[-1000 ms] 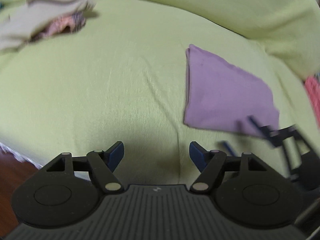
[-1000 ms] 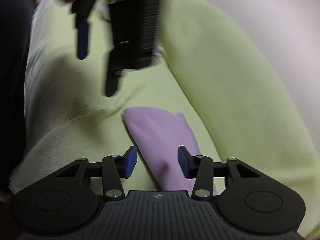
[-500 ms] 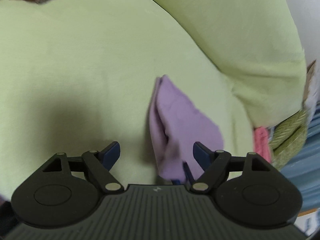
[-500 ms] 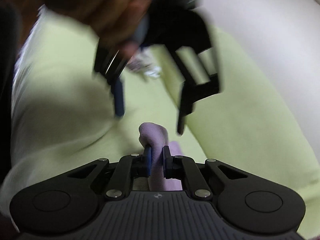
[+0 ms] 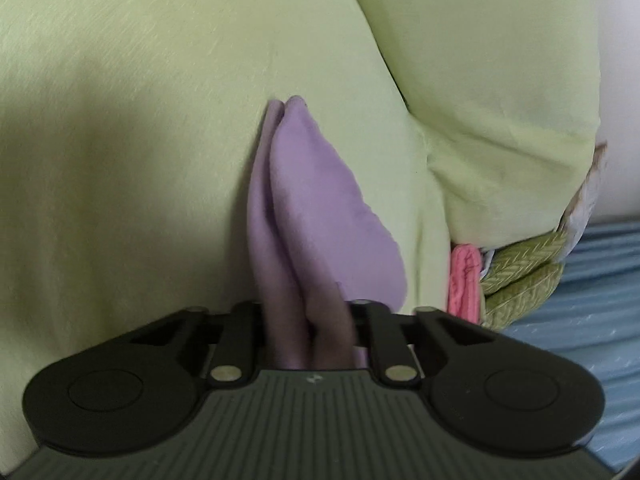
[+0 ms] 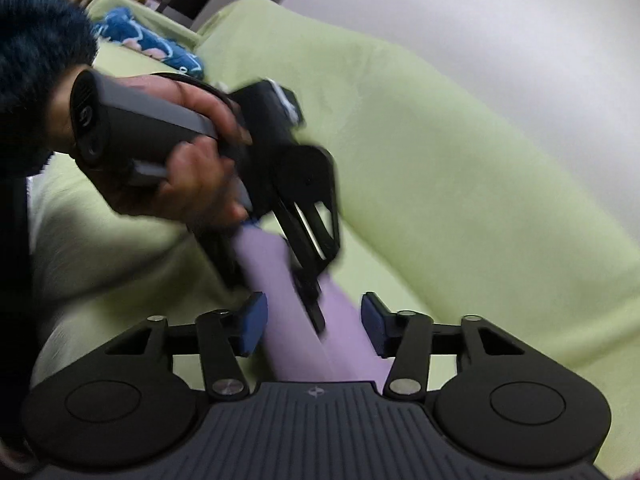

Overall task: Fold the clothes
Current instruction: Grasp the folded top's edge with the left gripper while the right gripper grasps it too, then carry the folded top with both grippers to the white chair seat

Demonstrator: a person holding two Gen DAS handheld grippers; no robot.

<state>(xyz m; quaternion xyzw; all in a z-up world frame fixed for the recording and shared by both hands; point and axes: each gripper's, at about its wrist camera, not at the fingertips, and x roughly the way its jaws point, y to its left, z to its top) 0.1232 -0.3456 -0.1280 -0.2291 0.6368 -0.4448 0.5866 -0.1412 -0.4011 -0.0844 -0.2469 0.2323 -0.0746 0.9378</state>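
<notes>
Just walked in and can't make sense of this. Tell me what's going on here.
A person is folding a soft lilac cloth on a pale green sofa cover, holding two-finger tongs in each hand. The left tongs are closing on a bunched end of the cloth, which sits between their fingers. The right tongs are opening, their blue pads apart on either side of the cloth without pressing it. The person's left hand grips the left tool's handle. The fold is not finished.

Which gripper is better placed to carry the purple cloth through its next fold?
Left. The left gripper is closing, its jaws pinching the purple cloth gathered between them. The right gripper is opening; the cloth lies between its pads without being pressed.
</notes>
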